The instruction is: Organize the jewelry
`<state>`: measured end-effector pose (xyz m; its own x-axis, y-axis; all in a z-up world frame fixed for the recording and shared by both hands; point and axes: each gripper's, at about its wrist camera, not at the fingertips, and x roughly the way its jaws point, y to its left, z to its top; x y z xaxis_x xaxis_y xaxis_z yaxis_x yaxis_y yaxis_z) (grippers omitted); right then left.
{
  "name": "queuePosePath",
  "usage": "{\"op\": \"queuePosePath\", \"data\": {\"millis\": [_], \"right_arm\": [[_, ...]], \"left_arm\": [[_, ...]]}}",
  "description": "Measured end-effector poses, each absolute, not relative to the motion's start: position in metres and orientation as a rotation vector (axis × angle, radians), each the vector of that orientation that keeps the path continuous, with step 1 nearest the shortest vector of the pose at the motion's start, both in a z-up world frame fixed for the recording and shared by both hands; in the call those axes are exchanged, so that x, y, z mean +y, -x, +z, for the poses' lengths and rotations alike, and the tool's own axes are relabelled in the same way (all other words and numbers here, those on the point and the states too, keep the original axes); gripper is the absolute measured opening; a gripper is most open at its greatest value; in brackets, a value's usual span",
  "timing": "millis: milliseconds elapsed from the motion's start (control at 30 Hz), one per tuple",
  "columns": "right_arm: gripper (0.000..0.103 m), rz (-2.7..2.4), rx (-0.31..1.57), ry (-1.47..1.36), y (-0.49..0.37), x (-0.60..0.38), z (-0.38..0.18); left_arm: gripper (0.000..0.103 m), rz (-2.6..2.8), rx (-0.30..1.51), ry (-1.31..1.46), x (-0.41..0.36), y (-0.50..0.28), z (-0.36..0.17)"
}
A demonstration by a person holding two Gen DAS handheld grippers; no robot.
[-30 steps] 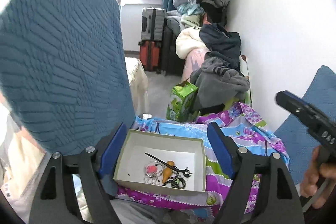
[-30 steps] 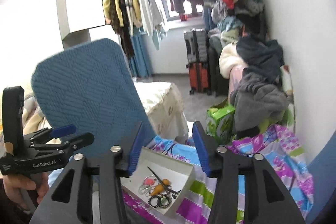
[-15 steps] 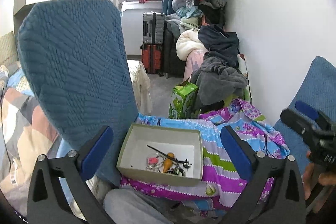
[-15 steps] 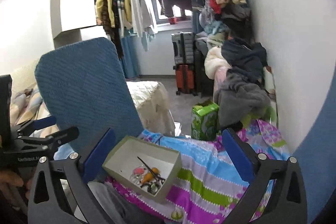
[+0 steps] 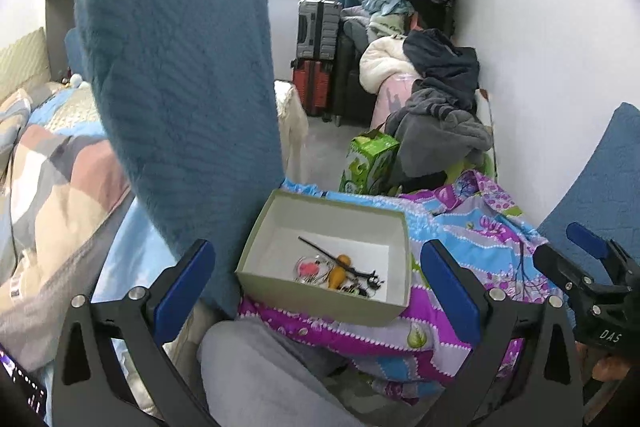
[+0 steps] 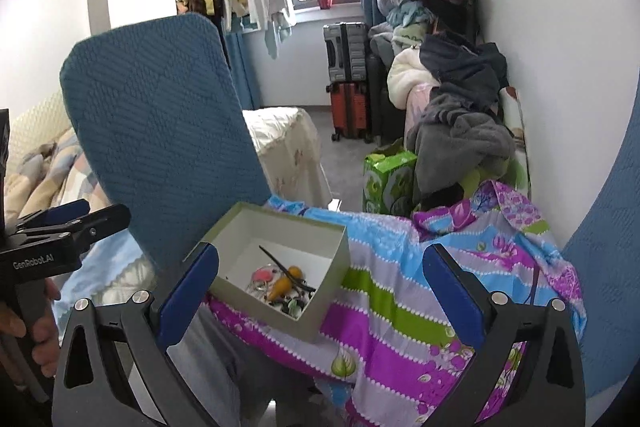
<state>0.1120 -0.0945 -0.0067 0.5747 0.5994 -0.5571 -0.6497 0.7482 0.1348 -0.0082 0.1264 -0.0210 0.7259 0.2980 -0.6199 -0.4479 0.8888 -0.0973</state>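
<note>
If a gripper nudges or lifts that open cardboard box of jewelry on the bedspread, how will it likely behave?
The box looks thin-walled, so probably light and easy to slide. It rests on rumpled floral bedspread at a slant, so it may tip. The loose jewelry would likely shift towards the low corner.

Both claws: black frames, blue finger pads [image 5: 448, 291], silver screws. Left claw [image 6: 68, 223] marked "GenRobot.AI", right claw [image 5: 580, 267] "DAS". Grey trousers [image 5: 256, 371].
</note>
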Motion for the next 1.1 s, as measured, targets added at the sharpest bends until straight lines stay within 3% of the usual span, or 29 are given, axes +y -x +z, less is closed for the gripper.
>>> {"op": "queuePosePath", "data": {"millis": [1100], "right_arm": [[0.103, 0.688, 0.674, 0.111, -0.101, -0.088, -0.037]], "left_arm": [[0.102, 0.433, 0.757, 0.267, 0.127, 0.013, -0.065]]}}
